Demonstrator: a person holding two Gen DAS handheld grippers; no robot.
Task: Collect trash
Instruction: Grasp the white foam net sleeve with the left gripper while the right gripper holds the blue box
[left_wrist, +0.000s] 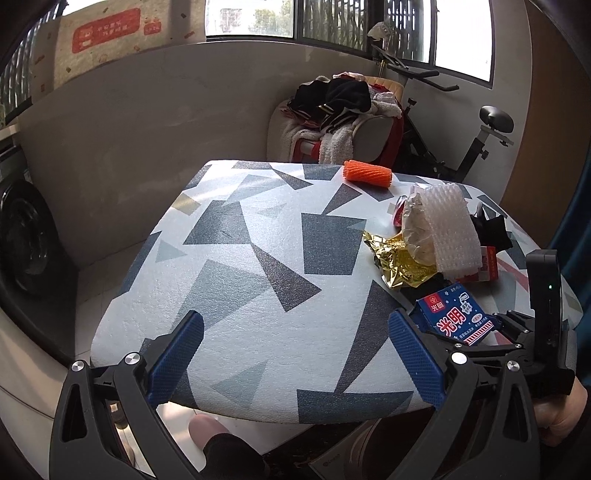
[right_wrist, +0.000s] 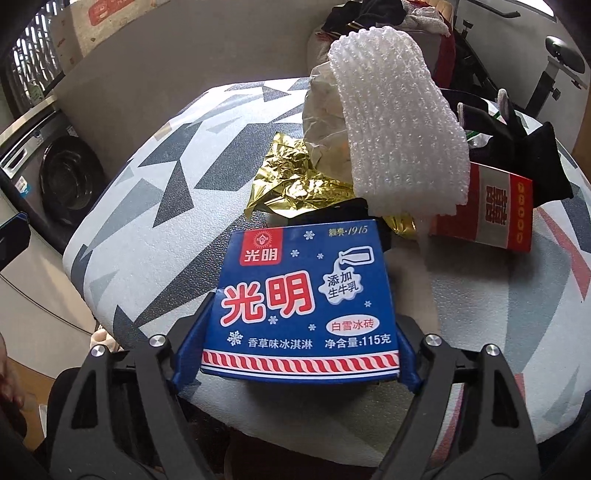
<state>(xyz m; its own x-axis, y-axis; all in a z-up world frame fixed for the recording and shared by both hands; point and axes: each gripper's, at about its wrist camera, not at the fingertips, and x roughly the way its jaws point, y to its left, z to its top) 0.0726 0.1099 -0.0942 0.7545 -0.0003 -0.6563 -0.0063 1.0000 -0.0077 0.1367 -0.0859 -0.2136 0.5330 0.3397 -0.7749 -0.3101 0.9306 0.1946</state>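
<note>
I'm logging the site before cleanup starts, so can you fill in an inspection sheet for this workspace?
Surface: round table under a geometric grey and blue cover.
Job's things: blue ice-cream box at the near edge; gold foil wrapper; white foam net draped over crumpled paper; red and white carton; orange foam net at the far edge.
Clutter: black cloth item behind the pile.
Grippers: left gripper open and empty; right gripper has jaws on both sides of the blue box, contact unclear.
Cables: nothing seen.
Surroundings: washing machine, clothes-covered chair, exercise bike.
</note>
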